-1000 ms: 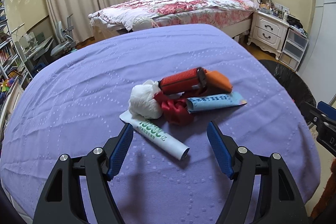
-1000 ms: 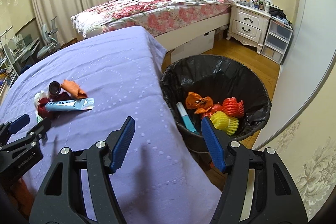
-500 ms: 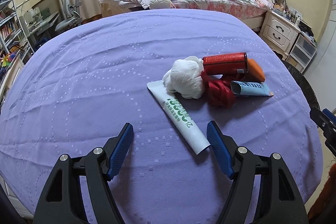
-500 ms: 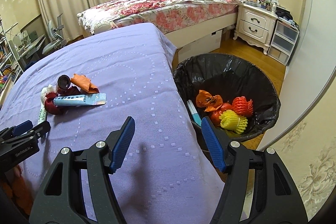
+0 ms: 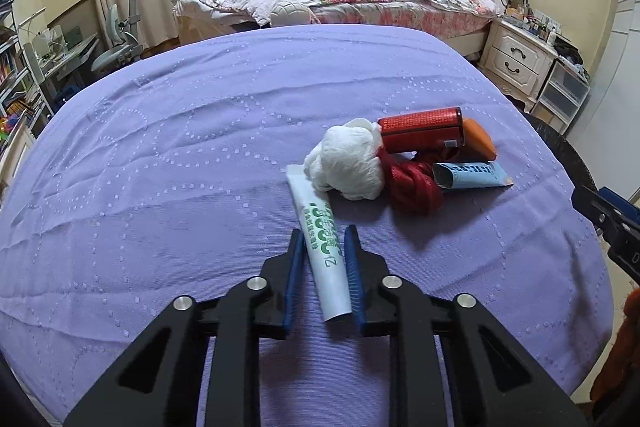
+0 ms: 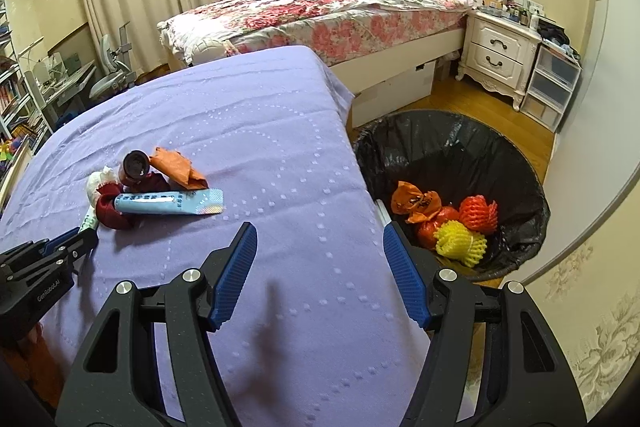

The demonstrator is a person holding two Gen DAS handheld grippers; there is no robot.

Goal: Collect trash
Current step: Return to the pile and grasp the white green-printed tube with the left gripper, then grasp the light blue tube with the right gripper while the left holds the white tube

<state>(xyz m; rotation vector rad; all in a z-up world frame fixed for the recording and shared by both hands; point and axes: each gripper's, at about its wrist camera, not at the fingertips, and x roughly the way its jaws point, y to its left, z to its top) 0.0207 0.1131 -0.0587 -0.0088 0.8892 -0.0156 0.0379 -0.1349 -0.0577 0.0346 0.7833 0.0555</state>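
Left gripper [image 5: 323, 233] pinching white tube [image 5: 325, 251] lying on purple table [image 5: 160, 167] near its right edge, right gripper [image 6: 320, 267] hovering, jaws spread, beside black bin [image 6: 448, 151]

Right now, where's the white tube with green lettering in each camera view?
Left wrist: white tube lies low in the centre, clamped in the left gripper.
Right wrist: only its end shows at far left, behind the red net.
Shared landmark: blue tube.
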